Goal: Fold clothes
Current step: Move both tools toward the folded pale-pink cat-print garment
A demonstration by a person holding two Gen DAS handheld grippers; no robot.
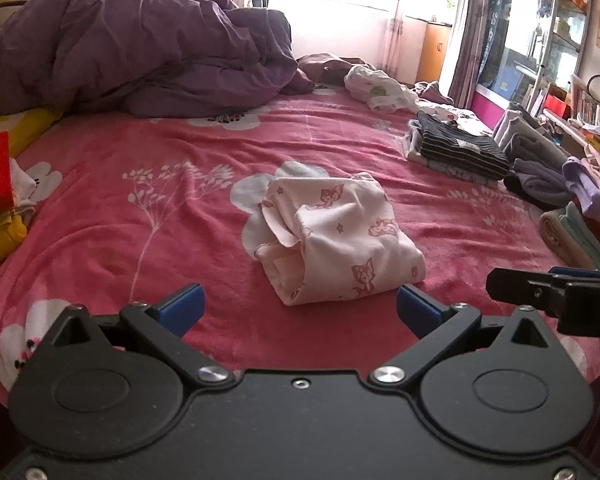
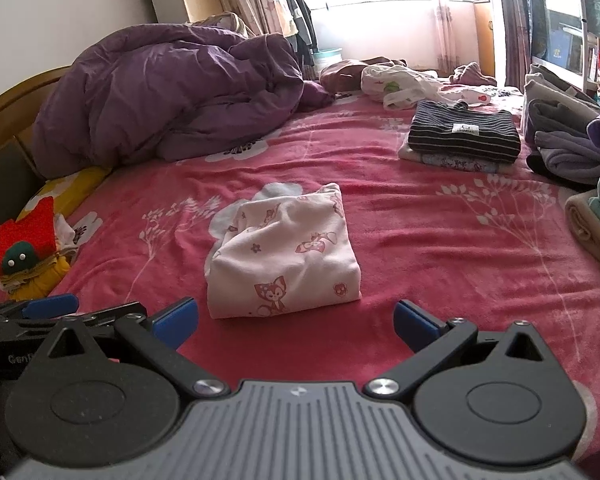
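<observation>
A folded pale-pink garment [image 1: 336, 240] of soft cotton, printed with small fox figures and stars, lies as a squat, slightly rumpled bundle near the middle of a bed covered by a plush red blanket [image 1: 140, 216] patterned with white flowers and sprigs; one loose flap curls open on its left side in the left wrist view. Two hand-held grippers hang above the blanket's near edge, tilted downward; the left gripper [image 1: 300, 308] and the right gripper [image 2: 296, 318] each show two blue-padded fingers spread wide apart, gripping nothing, with the garment lying just beyond the fingertips and untouched. A crumpled purple duvet [image 1: 140, 40], smooth and puffy, is heaped at the bed's far left; a folded black top with thin white stripes [image 2: 464, 134] sits on one floral piece at the far right, forming a neat stack of two; a further pile of grey and lilac knits [image 2: 564, 148] lies beside it.
</observation>
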